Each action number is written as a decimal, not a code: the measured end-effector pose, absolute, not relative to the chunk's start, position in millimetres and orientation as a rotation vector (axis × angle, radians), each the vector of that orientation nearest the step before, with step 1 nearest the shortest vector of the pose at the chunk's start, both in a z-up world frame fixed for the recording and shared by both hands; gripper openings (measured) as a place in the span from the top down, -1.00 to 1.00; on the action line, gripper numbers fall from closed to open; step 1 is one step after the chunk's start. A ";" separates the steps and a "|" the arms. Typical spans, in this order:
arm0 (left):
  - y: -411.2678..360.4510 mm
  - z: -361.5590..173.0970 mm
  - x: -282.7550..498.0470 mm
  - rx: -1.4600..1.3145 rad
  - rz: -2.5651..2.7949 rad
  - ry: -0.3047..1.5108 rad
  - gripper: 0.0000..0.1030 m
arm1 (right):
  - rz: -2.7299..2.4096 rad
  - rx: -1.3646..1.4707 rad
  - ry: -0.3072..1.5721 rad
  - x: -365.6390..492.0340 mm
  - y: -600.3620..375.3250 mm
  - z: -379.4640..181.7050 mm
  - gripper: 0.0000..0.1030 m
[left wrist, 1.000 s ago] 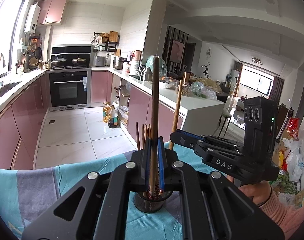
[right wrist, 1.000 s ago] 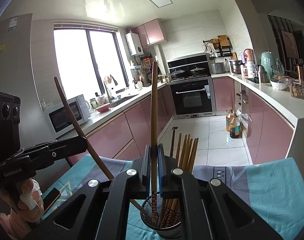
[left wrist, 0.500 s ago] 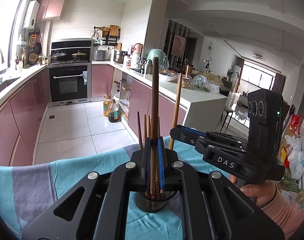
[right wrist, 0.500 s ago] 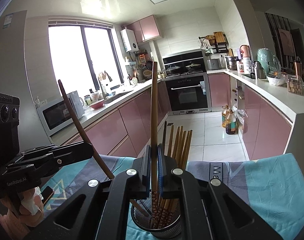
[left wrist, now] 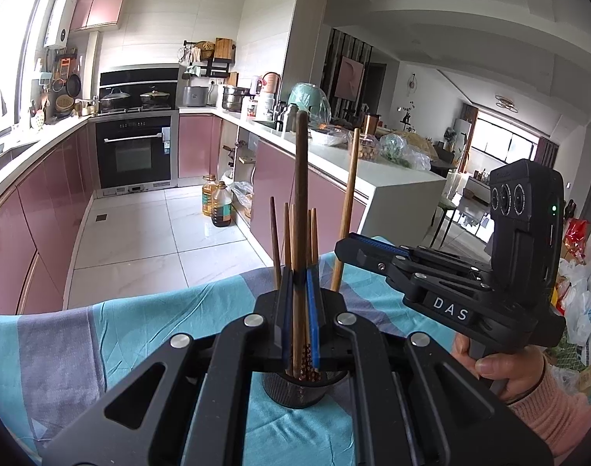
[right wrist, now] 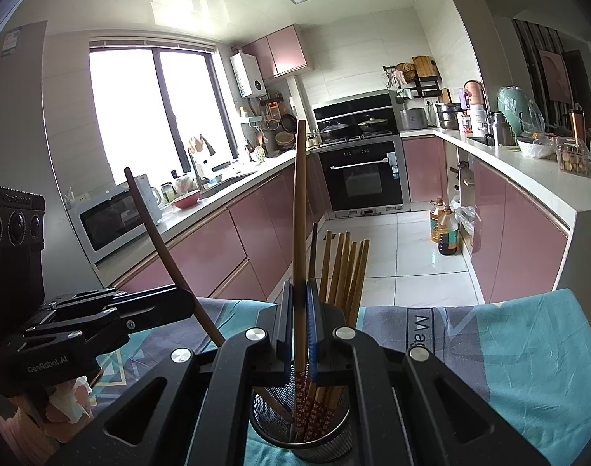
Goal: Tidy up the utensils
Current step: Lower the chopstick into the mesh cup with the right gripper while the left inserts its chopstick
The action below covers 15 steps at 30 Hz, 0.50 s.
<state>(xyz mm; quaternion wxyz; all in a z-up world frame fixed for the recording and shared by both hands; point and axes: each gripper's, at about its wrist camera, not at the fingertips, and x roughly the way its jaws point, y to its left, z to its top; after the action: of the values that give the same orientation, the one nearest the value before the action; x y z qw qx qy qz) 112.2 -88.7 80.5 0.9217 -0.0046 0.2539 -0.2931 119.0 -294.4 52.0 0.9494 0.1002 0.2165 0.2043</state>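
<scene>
A black mesh holder with several chopsticks stands on the teal and grey cloth, right under both grippers. My left gripper is shut on a dark brown chopstick that stands upright, its lower end down in the holder. My right gripper is shut on a lighter chopstick with a patterned tip that reaches into the holder. Each gripper shows in the other's view: the right gripper with its chopstick, and the left gripper with its slanted chopstick.
The cloth-covered table ends just beyond the holder, with tiled kitchen floor behind it. Pink cabinets line both sides, and oil bottles stand by the right counter. A person's hand holds the right gripper's handle.
The chopsticks standing in the holder rise a little higher above both pairs of fingers than before. Both grips are unchanged.
</scene>
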 end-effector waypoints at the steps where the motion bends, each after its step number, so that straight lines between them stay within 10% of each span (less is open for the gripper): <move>1: -88.5 79.3 113.5 -0.009 -0.602 0.524 0.86 | 0.416 0.206 0.442 119.3 -294.4 51.5 0.89; 15: -93.2 76.3 115.8 -0.001 -0.603 0.548 0.86 | 0.411 0.210 0.460 123.9 -293.1 41.5 0.89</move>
<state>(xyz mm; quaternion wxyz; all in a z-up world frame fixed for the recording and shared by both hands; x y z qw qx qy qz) 115.8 -93.2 76.3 0.9182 -0.0003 0.2666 -0.2930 123.9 -293.1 41.5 0.9474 0.1033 0.2259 0.2017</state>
